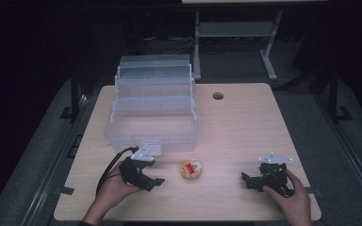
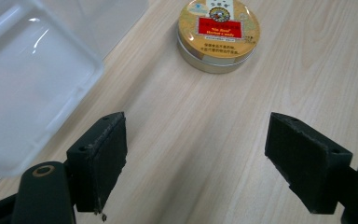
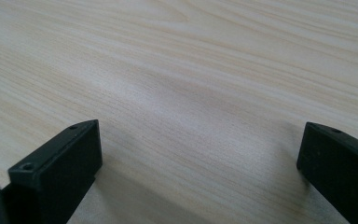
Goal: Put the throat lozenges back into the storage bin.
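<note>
A: ok where's the round yellow tin [image 1: 191, 170] sitting?

B: it's lying flat on the wooden table [image 1: 245, 122], near the front edge, between the two grippers. The left gripper [image 1: 156, 181] is sitting at its 9 o'clock, jaws spread wide with nothing in them. In the left gripper view the tin [image 2: 218, 34] is showing at 12 o'clock, ahead of the jaws, not touching.

A: and the right one?

B: the right gripper [image 1: 245, 178] is resting at the tin's 3 o'clock, well apart, also gaping over bare wood. A clear plastic box [image 1: 152, 106] is standing at the tin's 11 o'clock.
</note>
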Action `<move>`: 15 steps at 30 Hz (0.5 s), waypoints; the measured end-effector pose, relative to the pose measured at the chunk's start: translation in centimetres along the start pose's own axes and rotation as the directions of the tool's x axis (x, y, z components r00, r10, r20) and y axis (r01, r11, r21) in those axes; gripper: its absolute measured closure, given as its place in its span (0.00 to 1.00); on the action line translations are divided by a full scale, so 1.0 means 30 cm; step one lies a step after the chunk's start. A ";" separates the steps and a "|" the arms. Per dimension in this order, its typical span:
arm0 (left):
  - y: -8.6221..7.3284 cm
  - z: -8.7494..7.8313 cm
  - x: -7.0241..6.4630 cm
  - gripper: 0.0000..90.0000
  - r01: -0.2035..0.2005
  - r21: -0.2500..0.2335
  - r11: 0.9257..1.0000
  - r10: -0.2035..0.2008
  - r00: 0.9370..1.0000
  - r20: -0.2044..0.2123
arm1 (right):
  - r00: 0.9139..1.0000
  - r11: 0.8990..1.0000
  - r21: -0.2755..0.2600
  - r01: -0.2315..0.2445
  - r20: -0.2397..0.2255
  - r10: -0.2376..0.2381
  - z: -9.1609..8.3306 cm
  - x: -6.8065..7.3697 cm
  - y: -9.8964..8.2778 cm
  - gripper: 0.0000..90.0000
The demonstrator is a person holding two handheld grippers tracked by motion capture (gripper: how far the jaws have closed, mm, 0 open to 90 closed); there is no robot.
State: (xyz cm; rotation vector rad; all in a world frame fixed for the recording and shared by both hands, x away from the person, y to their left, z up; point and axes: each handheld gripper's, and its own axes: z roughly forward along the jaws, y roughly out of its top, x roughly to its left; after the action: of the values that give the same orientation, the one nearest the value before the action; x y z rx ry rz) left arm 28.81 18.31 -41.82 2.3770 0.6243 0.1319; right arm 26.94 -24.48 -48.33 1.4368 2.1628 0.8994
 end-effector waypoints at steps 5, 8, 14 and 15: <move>0.019 0.014 -0.008 0.22 -0.010 0.011 1.000 0.010 1.000 0.011 | 1.000 1.000 0.000 -0.001 0.000 0.001 0.000 0.000 0.000 0.00; 0.032 0.019 -0.012 0.21 -0.020 0.015 1.000 0.020 1.000 0.016 | 1.000 1.000 0.000 0.000 0.000 0.000 0.000 0.000 0.000 0.00; 0.054 0.034 -0.019 0.18 -0.044 0.036 0.998 0.043 0.999 0.020 | 1.000 1.000 0.000 0.000 0.000 0.000 0.000 0.000 0.000 0.00; 0.057 0.037 -0.022 0.18 -0.044 0.034 0.998 0.043 0.999 0.021 | 1.000 1.000 0.000 0.000 0.000 0.000 0.000 0.000 0.000 0.00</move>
State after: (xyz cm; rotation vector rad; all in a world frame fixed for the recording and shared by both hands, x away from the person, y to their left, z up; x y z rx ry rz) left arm 29.20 16.22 -41.55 2.4233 0.5698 0.1173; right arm 26.94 -24.48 -48.33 1.4372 2.1628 0.8994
